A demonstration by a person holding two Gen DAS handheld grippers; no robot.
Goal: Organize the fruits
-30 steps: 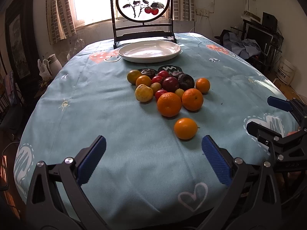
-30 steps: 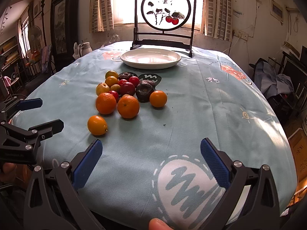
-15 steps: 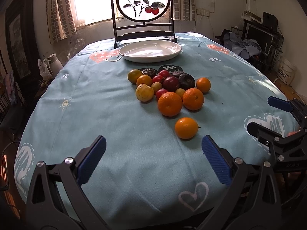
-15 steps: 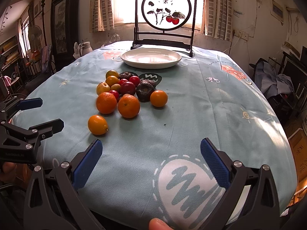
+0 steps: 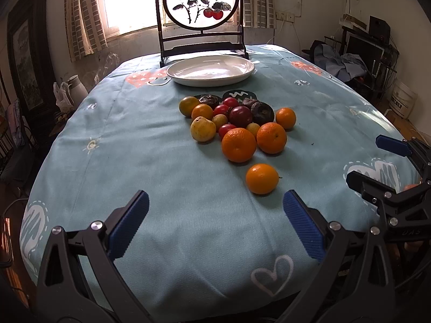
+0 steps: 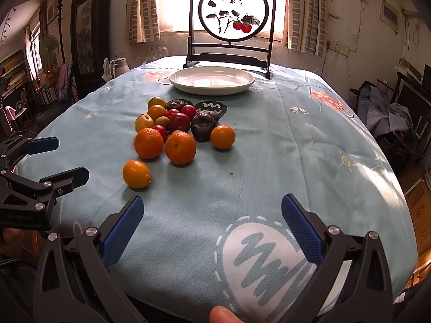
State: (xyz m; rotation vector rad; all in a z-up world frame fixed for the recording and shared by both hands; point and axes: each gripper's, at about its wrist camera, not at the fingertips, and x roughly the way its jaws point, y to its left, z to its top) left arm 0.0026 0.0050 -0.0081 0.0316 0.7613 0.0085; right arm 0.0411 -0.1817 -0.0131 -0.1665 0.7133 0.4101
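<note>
Both tools sit low at the near edge of the table, nothing done yet as far as I can judge. The left gripper point(image 5: 215, 226) has its ribbed blue pads spread wide with nothing between them; the right gripper point(image 6: 212, 226) is likewise wide apart and empty.

Just ahead of the left gripper, slightly toward its right finger, lies a lone orange point(image 5: 261, 178), smooth and round, apart from the rest. Beyond it is the pile of fruit point(image 5: 237, 119): two larger dimpled oranges in front, a yellowish pear-like fruit to the left, small glossy red ones, a dark purple round one and wrinkled blackish ones behind, all touching or nearly so.

Farther ahead stands a shallow white plate point(image 5: 172, 72), glazed and shiny, holding nothing; it looks like the place for the fruit, so every piece is left to move. Under it all is a soft blue tablecloth point(image 5: 134, 161) with printed hearts.
</note>
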